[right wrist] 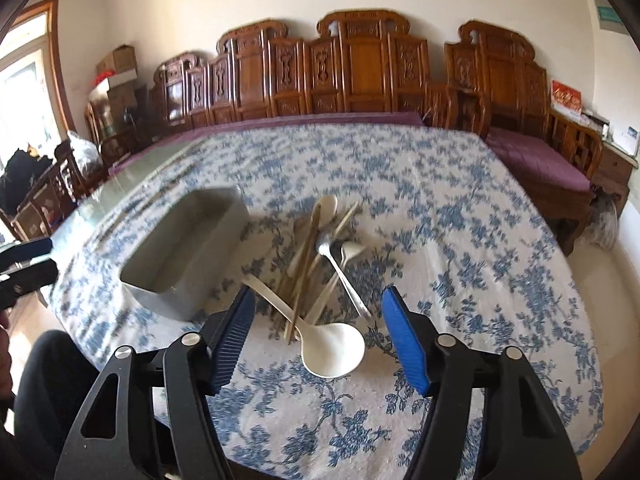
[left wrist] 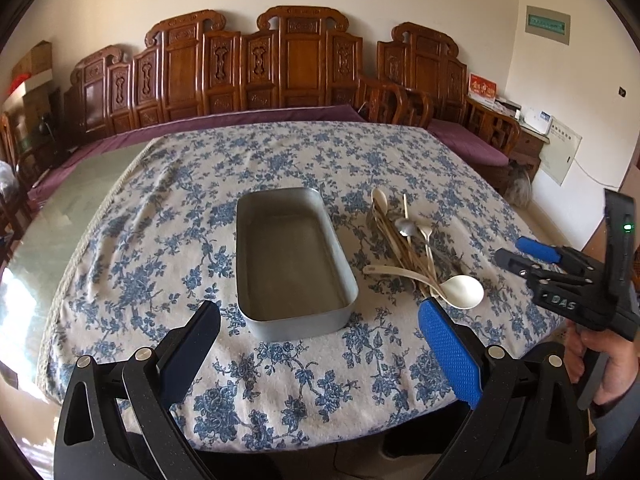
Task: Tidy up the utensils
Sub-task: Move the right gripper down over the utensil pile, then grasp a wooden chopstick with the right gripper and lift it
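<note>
None of your utensils (right wrist: 320,268) are in the empty metal tray (left wrist: 294,258) yet; both your left claw (left wrist: 320,344) and right claw (right wrist: 318,340) gape, holding nothing.

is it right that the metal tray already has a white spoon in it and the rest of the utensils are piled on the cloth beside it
Not quite. The metal tray holds nothing, as the left wrist view shows. The large white spoon lies on the floral cloth with the rest of the utensil pile beside the tray.
</note>
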{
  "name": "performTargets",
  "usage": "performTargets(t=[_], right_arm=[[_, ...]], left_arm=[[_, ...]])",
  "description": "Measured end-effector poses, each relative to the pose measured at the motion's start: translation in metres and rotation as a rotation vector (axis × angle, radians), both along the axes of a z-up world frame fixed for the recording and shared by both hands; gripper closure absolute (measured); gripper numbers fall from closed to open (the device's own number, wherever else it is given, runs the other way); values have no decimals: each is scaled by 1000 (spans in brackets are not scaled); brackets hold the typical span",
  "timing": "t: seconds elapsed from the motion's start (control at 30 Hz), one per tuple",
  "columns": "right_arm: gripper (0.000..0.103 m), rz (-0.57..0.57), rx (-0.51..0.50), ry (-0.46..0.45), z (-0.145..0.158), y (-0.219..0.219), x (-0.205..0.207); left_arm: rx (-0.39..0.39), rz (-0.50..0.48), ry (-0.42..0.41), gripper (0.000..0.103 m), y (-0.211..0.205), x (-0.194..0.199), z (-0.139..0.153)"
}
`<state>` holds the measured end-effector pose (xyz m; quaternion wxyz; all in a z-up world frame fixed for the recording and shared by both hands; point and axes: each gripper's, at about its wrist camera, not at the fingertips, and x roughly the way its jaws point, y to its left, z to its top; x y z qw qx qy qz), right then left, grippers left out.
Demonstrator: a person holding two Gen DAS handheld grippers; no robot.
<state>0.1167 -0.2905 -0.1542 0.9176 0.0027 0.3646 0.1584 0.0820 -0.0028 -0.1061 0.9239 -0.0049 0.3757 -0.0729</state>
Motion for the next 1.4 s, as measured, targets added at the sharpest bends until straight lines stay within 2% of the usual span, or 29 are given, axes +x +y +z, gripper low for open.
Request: performTargets(t=[0.2,0.27,0.33,0.4,0.53,0.67,0.83,0.9,1.1,1.4], right_arm=[[46,71,-14,87,-31,15,26],[54,95,-21,114,-41,22,34],[57,106,-23,132,-48,29,43],[69,108,-18,152,-52,35,53],[75,102,2,201,-60,42,78],[76,100,-12,253,-69,48,92],[92,86,2,301,-77,43,98],[96,81,-6,302,-76,42,97],[97,88,-13,301,-72,38,94],[97,96,-26,179,-25,17,79]], left_arm=[[-5,-13,11,7,-1,9,-6],[-4,-17,12,7,-1,11,-8],[-6,-18,19,7,-2,15,-11],[-8,-19,27,7,-4,17,-15],[-9,-19,33,7,-6,19,-20],[8,-25,37,7,-9,19,-23],[11,-28,43,7,-13,19,-24],[14,-28,43,7,-15,18,-24],[27,-30,46,7,-20,19,-25],[40,-37,53,7,-30,24,-24]])
